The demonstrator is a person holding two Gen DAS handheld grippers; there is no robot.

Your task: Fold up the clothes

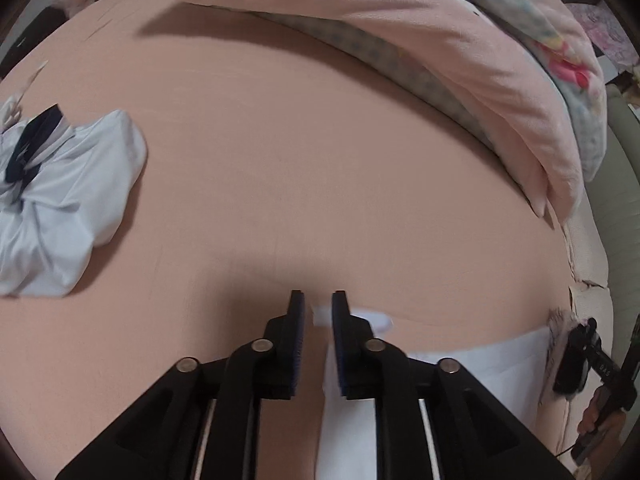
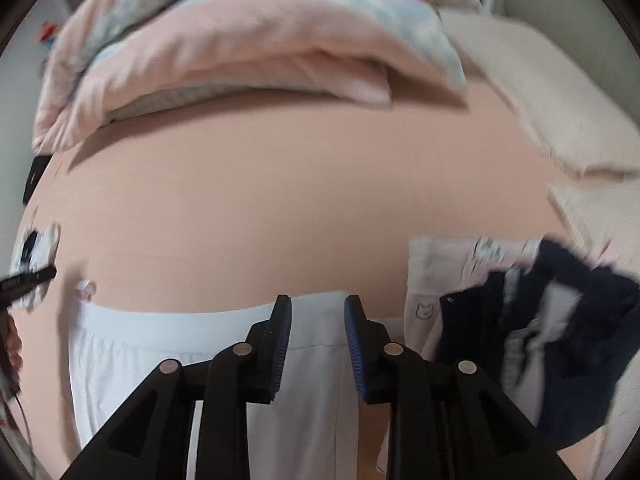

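Just two tongs point(image 1: 318, 300) point(image 2: 318, 304), one white garment point(image 2: 200, 340)

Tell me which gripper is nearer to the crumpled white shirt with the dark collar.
Left. The left gripper is at the near-left corner of the flat white garment, closest to the crumpled white shirt; the right gripper hovers further along that garment's edge, farther away.
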